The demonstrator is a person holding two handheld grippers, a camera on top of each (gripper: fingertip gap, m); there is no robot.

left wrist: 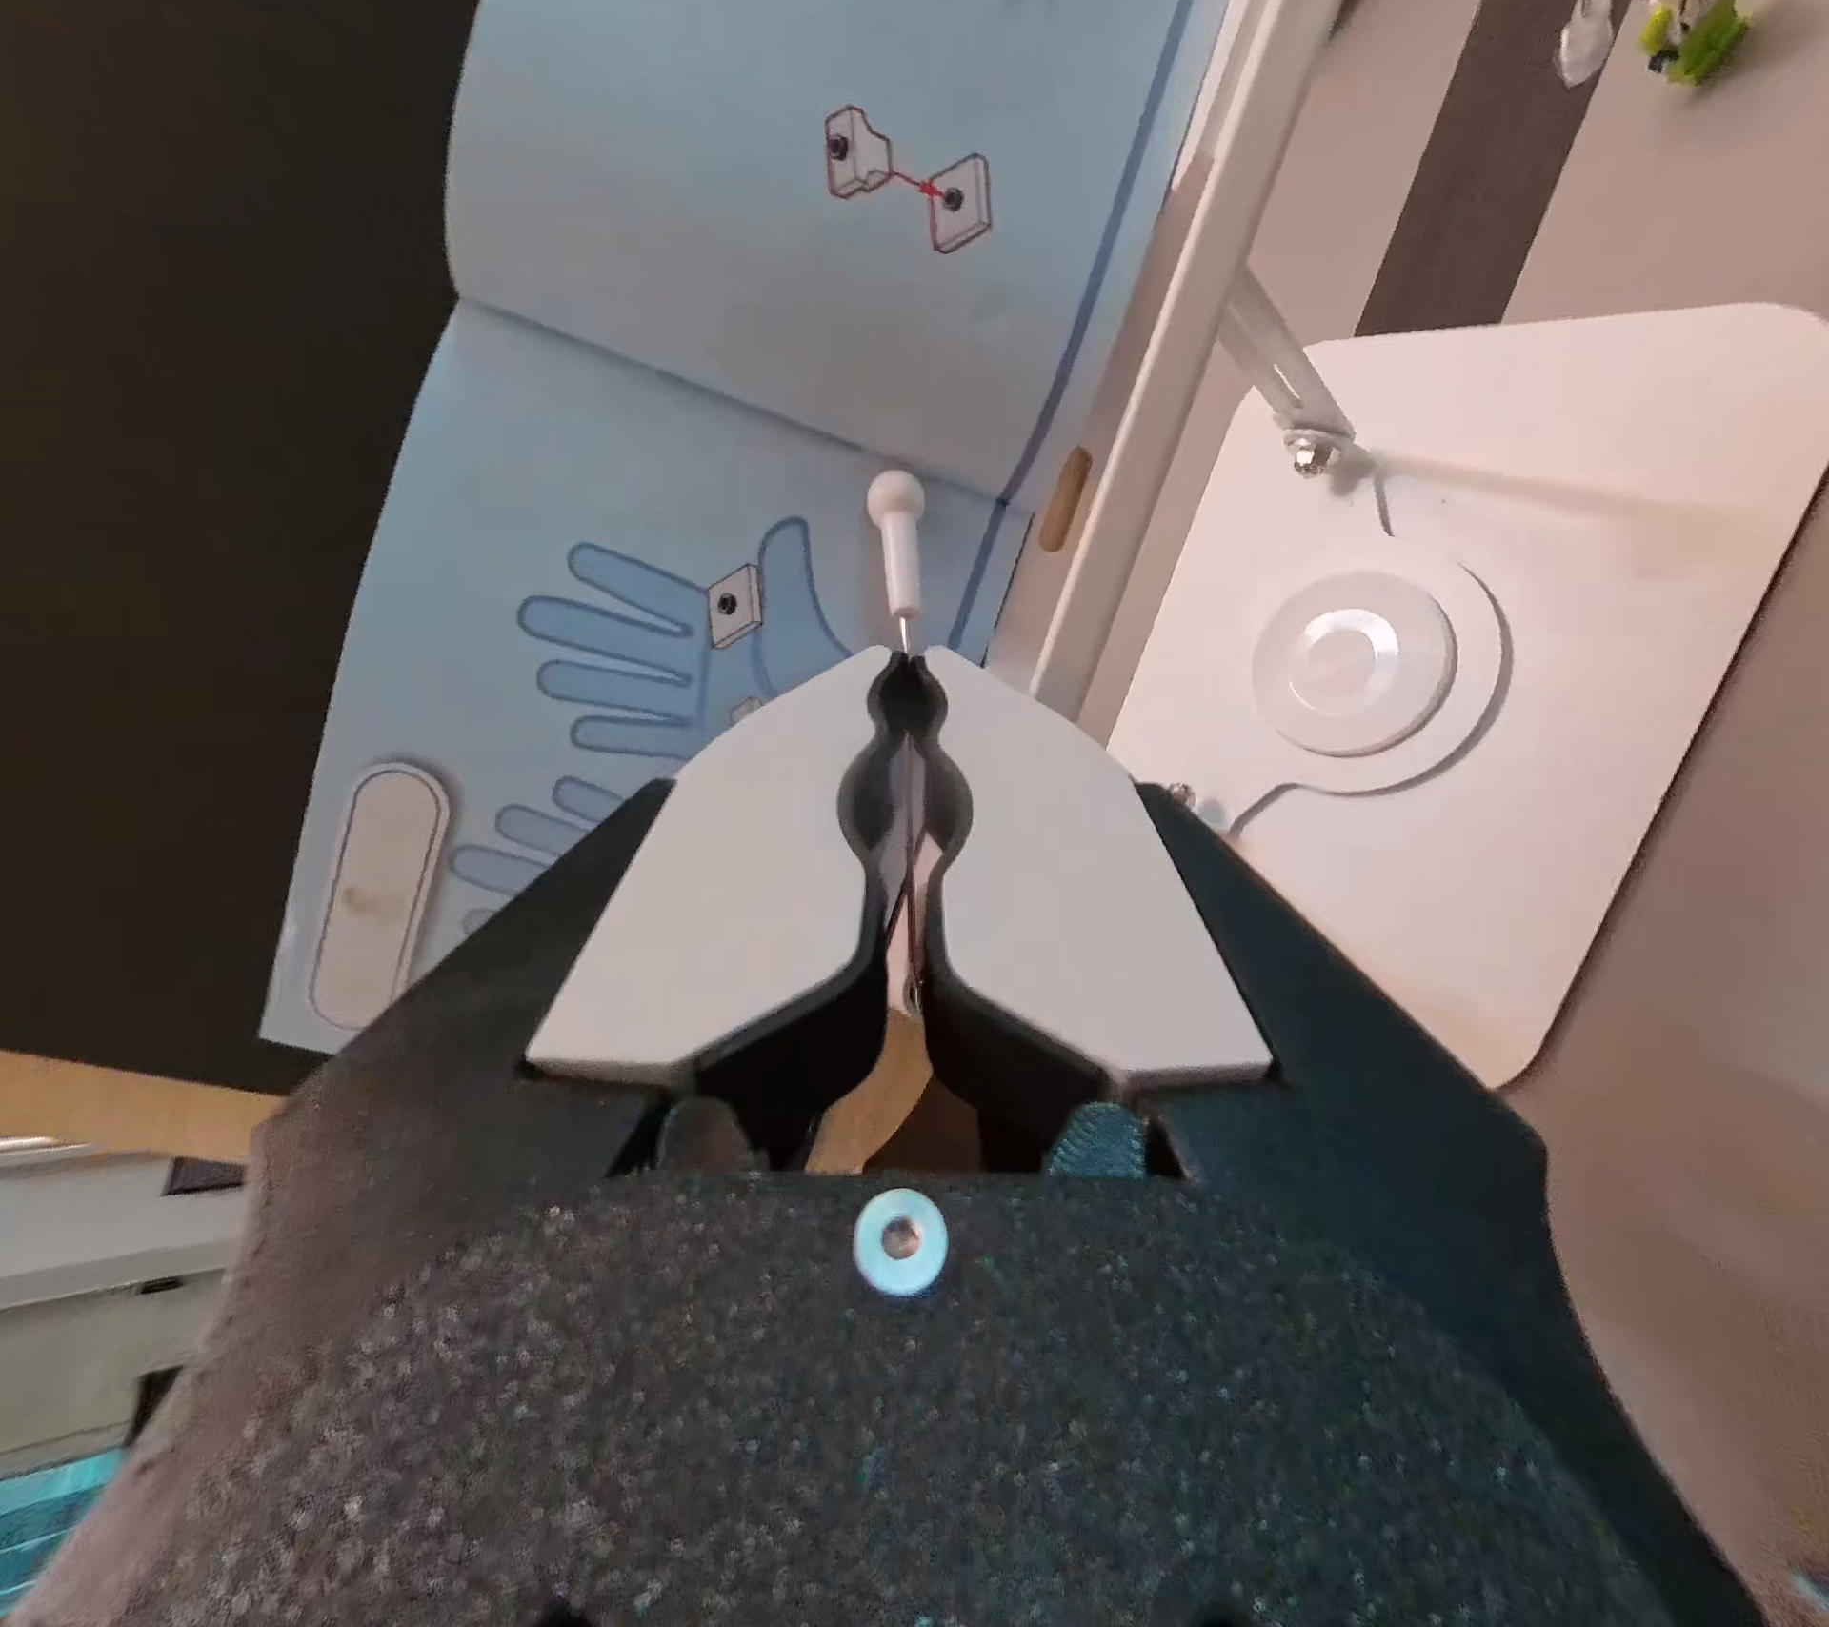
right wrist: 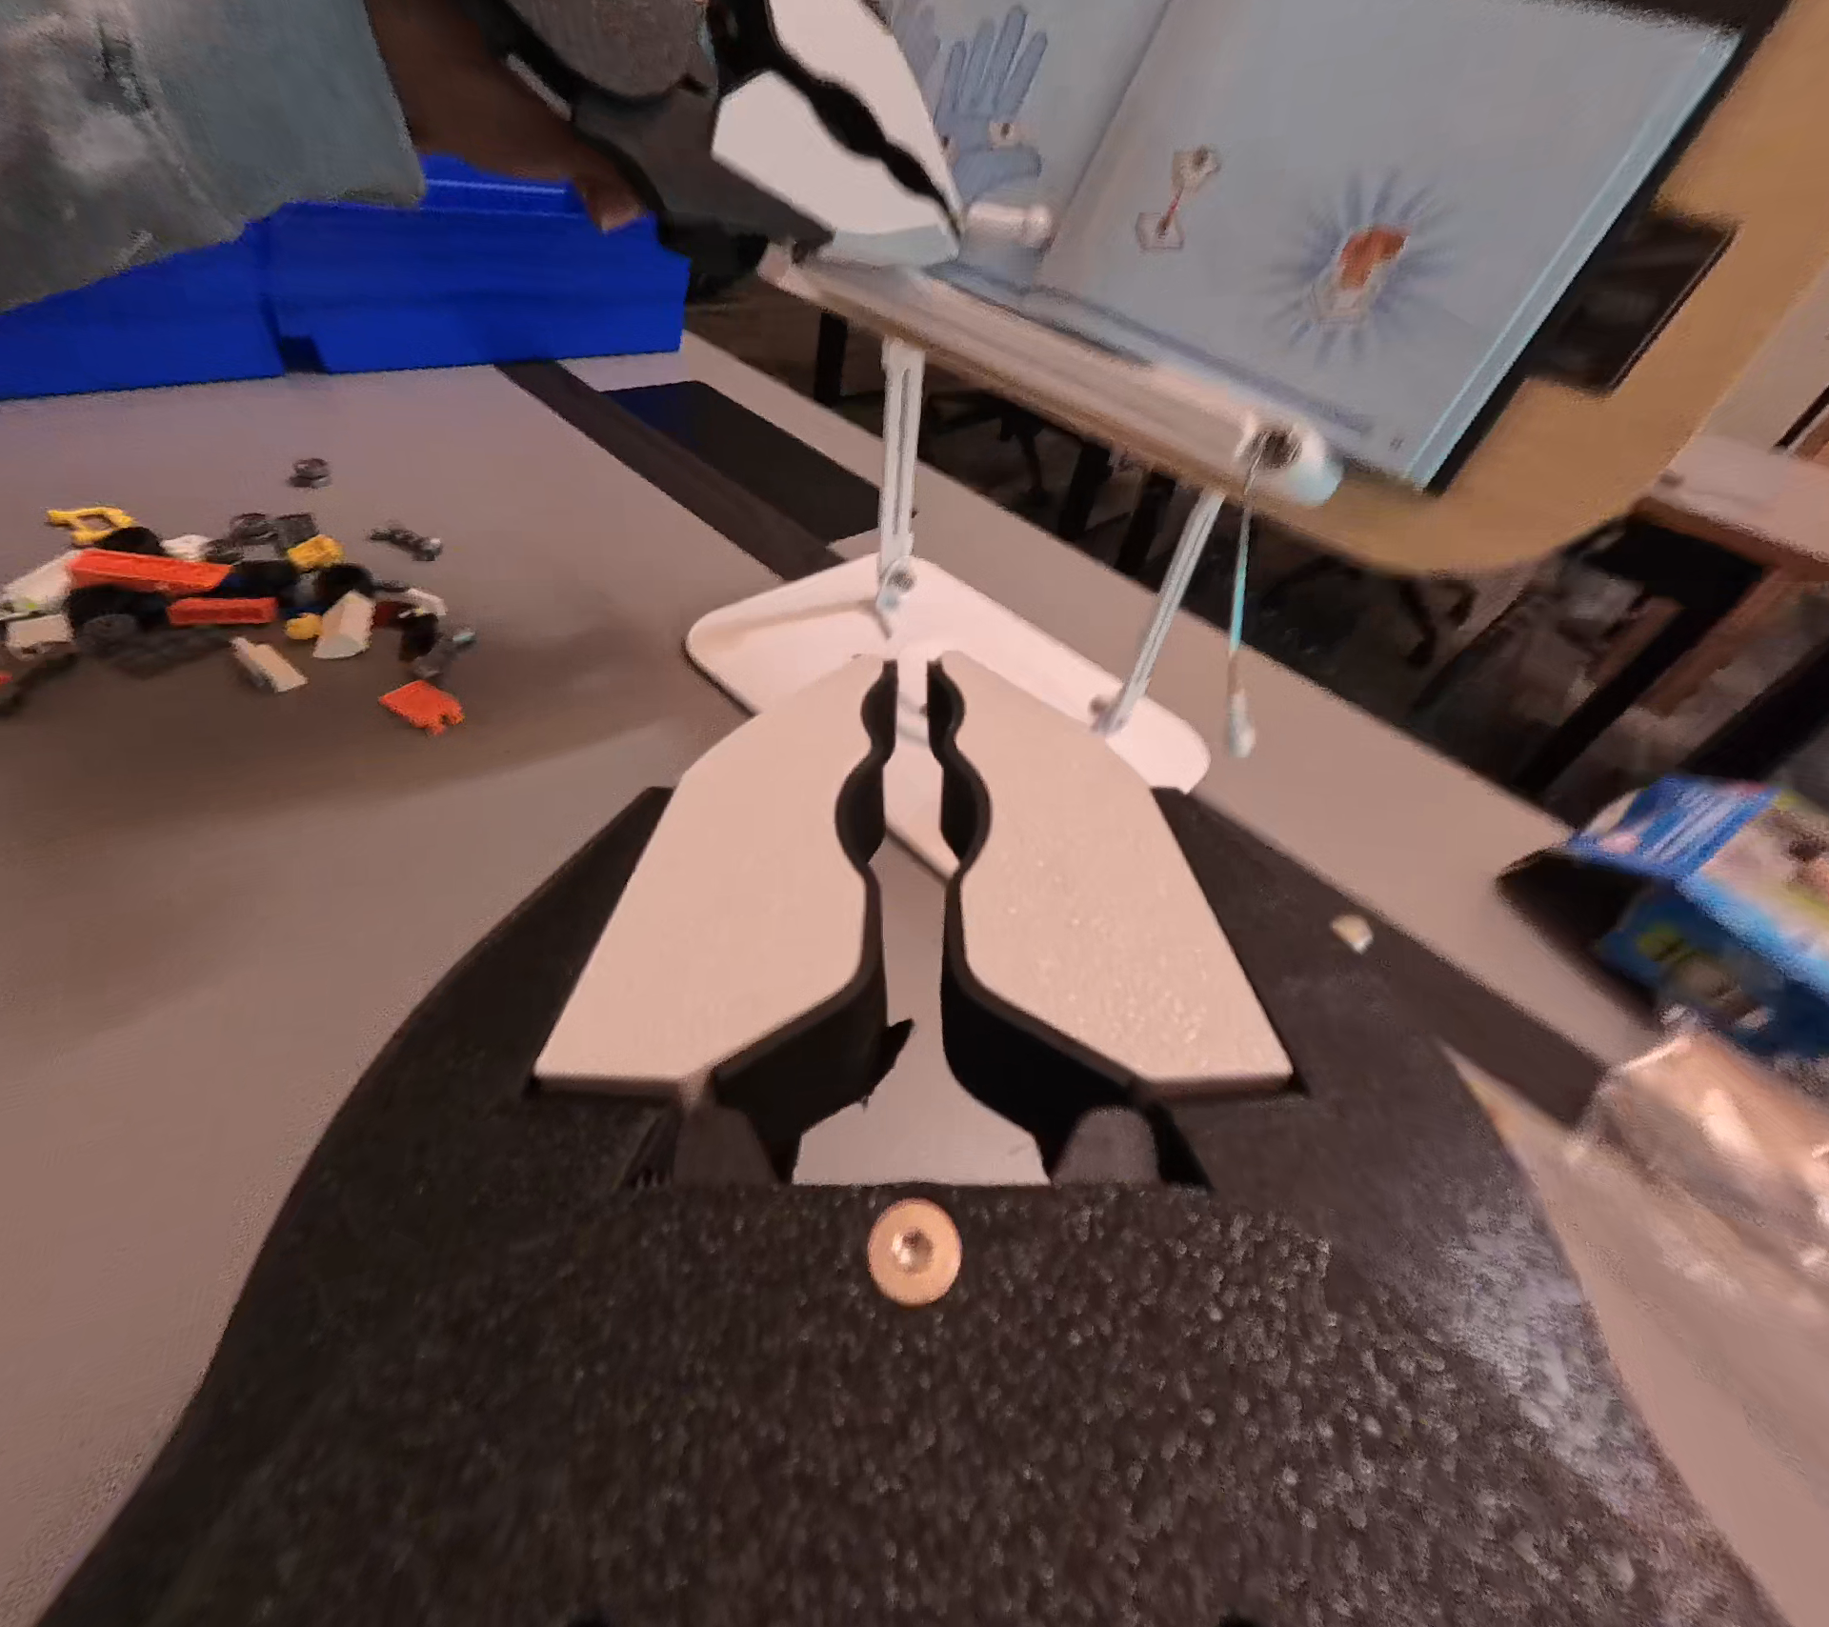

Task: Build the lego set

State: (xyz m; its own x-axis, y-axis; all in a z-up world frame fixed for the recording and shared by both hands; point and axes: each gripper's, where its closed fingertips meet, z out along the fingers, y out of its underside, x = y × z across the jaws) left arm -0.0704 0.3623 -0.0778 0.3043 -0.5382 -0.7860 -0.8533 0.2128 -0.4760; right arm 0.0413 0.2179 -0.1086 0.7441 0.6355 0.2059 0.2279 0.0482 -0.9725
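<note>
The loose lego pieces (right wrist: 228,600), a mixed pile of orange, yellow, black and white bricks, lie on the grey surface (right wrist: 346,837), seen to the left in my right wrist view and well apart from both tools.

In my left wrist view, my left tool (left wrist: 906,664) has its grey fingers pressed together on the thin wire stem of a white page-holder pin with a round knob (left wrist: 898,535). The pin lies over the open light-blue instruction booklet (left wrist: 752,214), which sits on a white metal book stand (left wrist: 1485,689). A small green and white lego figure (left wrist: 1697,11) stands on the surface, far to the upper right.

In my right wrist view, my right tool (right wrist: 913,674) hangs low over the surface with a narrow gap between its fingers, holding nothing, its tips pointed at the stand's white base plate. Farther up, my left tool is at the booklet's lower edge. Blue plastic bins (right wrist: 396,273) sit behind the pile, and a blue cardboard box (right wrist: 1712,897) lies to the right.
</note>
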